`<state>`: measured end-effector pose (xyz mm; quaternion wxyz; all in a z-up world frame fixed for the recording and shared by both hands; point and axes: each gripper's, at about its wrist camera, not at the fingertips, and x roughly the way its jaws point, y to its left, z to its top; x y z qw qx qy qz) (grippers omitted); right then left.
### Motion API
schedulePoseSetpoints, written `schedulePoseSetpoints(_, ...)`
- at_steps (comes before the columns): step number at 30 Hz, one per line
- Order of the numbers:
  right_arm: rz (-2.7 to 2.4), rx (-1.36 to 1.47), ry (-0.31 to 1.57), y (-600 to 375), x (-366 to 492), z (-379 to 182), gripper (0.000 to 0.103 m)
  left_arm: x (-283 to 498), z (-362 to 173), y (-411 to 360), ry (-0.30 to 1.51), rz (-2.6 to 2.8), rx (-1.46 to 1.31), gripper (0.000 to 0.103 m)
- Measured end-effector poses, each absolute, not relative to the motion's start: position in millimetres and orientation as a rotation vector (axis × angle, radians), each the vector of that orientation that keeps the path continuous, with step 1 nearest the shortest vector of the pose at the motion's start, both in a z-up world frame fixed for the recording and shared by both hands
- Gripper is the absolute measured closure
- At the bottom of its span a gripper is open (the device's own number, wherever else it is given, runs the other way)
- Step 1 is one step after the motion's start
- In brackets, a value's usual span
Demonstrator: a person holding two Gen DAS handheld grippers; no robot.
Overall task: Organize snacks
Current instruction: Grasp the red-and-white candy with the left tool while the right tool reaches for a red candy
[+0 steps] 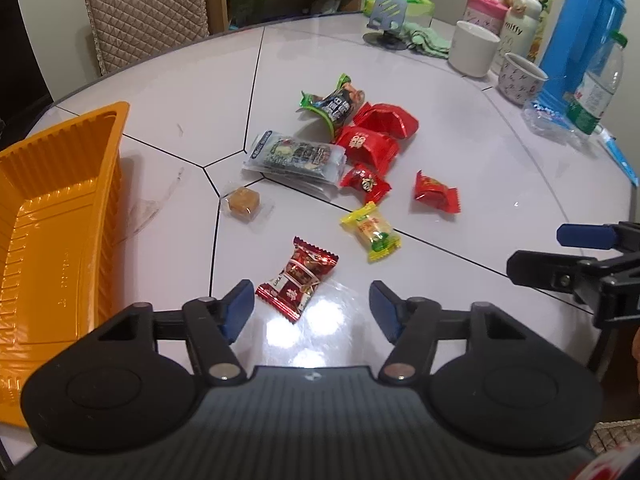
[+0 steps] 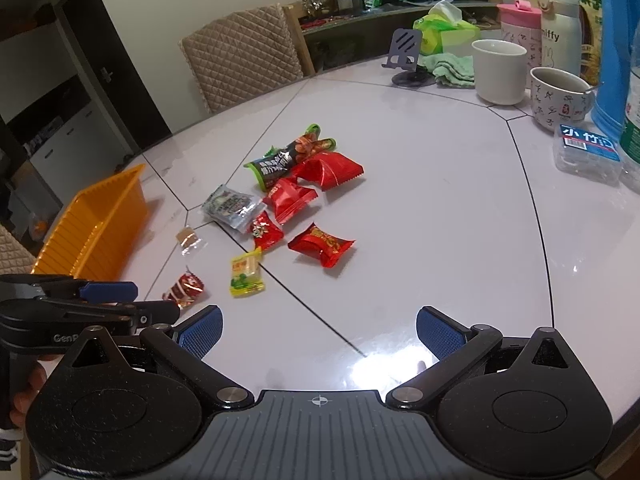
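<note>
The worktop was a glossy white surface with dark seams. The snacks lay loosely heaped near its middle, with the orange tray well to their left at the worktop edge. A quilted chair and shelving stood beyond the heap; cups, bottles and a tissue pack stood behind it to the right. The left gripper had its fingers partly open and empty, a dark red candy just ahead. The right gripper had its fingers wide apart and empty.
</note>
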<state>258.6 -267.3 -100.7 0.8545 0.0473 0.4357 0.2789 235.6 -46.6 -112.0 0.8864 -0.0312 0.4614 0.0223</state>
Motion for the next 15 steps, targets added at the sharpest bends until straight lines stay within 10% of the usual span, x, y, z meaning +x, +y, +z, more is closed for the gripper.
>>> schedulePoseSetpoints(15,0.633,0.052,0.932,-268,286,-119,0.012,263,-137,-39,0.999,0.097,-0.073,0.061)
